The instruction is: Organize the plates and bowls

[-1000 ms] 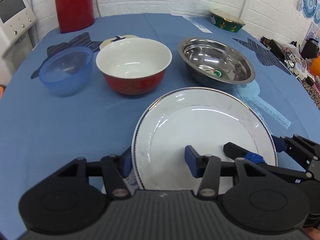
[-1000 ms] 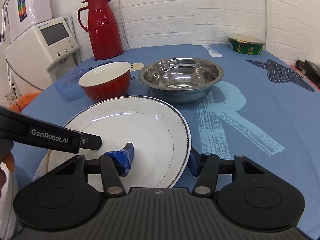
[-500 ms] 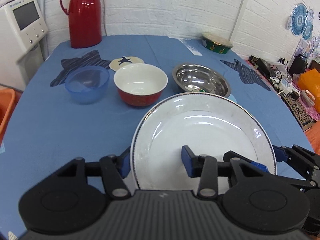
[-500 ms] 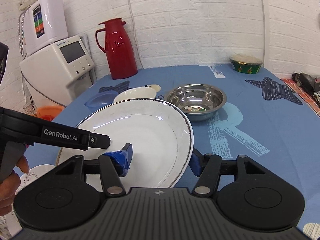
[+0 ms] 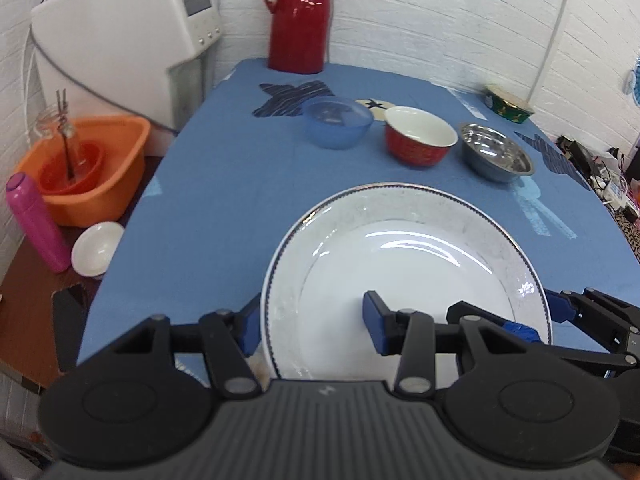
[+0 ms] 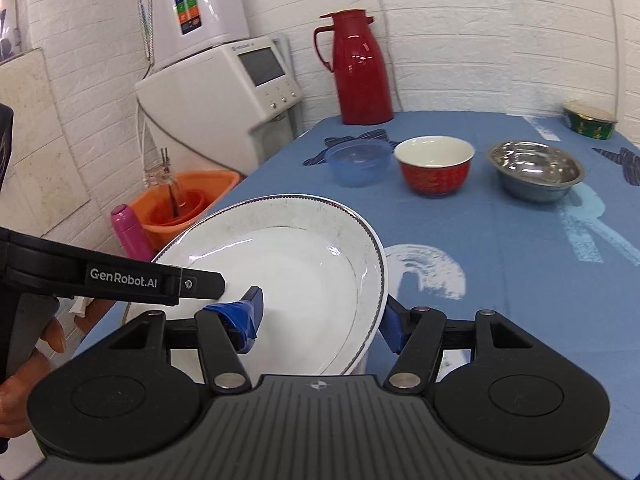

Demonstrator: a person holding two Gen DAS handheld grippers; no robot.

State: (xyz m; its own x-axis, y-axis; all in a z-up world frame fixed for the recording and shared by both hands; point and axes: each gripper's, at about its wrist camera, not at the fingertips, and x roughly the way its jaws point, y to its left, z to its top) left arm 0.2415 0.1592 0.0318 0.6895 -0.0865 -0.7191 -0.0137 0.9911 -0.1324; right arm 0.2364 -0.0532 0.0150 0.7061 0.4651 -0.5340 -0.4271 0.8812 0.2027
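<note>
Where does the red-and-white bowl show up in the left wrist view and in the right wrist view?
Left wrist view: the red-and-white bowl sits upper right of centre, between the blue plastic bowl and the steel bowl.
Right wrist view: upper right of centre, between the same two bowls.
Shared landmark: the red thermos at the table's far edge.

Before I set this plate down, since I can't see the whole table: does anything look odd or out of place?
Nothing spilled or broken. The white plate is held off the table by both grippers, tilted in the right wrist view. Blue bowl, red bowl and steel bowl sit upright in a row.
</note>
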